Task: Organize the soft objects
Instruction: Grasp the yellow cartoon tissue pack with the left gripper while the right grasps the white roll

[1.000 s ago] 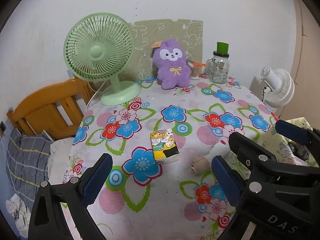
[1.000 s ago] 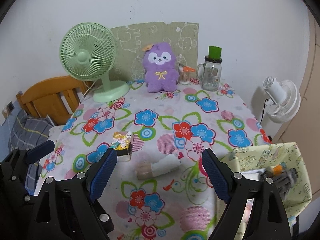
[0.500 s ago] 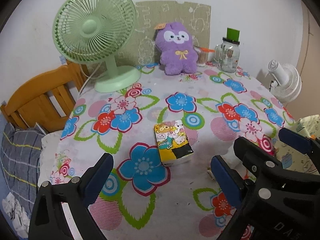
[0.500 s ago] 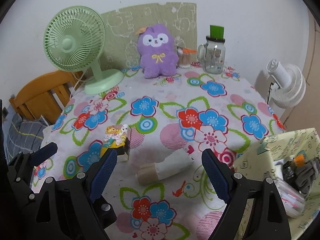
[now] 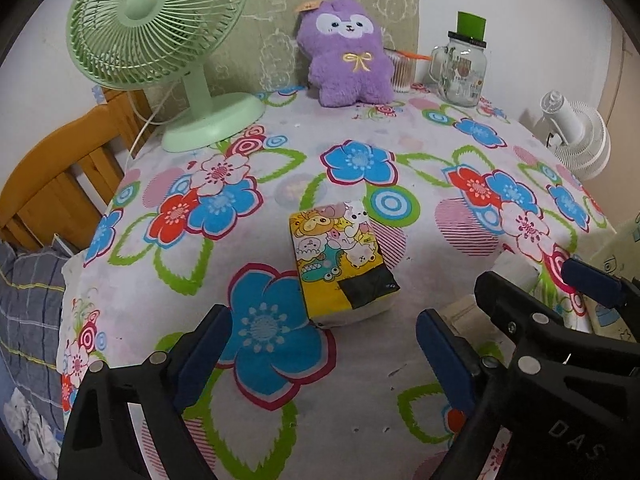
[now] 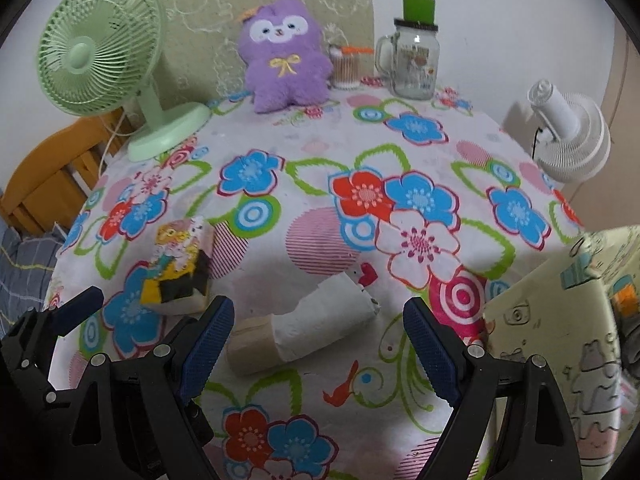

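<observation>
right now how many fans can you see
2: a pale green plastic desk fan at the table's back left, and a white fan beyond its right edge. No others visible.

We see a green fan (image 5: 156, 40) and a glass jar (image 5: 464, 72) standing at the bench's (image 5: 280, 160) far edge.

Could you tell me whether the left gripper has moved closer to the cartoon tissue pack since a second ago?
Yes. The left gripper has come down toward the tissue pack, which lies unmoved on the floral tablecloth; jaws closing, nothing between them.
</observation>
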A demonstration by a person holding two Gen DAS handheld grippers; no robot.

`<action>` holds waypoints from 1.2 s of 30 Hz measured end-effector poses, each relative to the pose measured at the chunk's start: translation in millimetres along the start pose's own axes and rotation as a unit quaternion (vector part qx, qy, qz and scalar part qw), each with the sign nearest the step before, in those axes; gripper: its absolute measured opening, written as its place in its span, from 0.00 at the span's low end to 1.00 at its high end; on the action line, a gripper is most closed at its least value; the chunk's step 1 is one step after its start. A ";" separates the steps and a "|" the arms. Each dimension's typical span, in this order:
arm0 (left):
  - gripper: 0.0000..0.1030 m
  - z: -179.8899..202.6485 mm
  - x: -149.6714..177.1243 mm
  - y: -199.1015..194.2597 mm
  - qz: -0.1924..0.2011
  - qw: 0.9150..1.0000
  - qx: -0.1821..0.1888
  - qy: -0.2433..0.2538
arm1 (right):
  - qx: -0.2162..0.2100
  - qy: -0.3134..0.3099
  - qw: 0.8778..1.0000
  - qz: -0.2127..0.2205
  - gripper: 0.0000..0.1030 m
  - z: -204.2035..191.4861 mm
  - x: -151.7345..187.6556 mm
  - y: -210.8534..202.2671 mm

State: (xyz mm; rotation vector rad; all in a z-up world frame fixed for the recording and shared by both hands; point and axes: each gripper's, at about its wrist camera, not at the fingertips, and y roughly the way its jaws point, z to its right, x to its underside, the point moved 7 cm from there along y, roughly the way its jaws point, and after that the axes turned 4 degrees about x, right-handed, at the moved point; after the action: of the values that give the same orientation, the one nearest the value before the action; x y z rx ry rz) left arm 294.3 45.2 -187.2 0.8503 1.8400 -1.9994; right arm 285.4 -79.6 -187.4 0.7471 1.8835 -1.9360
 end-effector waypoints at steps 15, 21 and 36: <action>0.89 5.2 5.5 20.8 -0.024 1.000 -0.006 0.014 | -0.026 -0.003 0.999 -0.044 0.34 -13.5 9.9 24.3; 0.89 1.9 -6.5 19.3 -0.019 1.000 -0.016 0.007 | -0.021 -0.008 0.999 -0.028 0.26 -16.7 -1.1 19.6; 0.60 3.2 -23.4 30.5 -0.003 1.000 -0.027 -0.002 | -0.016 0.004 1.000 -0.008 0.26 -14.4 -19.7 21.6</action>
State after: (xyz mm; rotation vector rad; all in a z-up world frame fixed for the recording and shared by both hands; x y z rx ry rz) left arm 329.6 33.8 -197.6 0.8256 1.8878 -1.9430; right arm 315.6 -69.1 -193.3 0.7332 1.9259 -1.9118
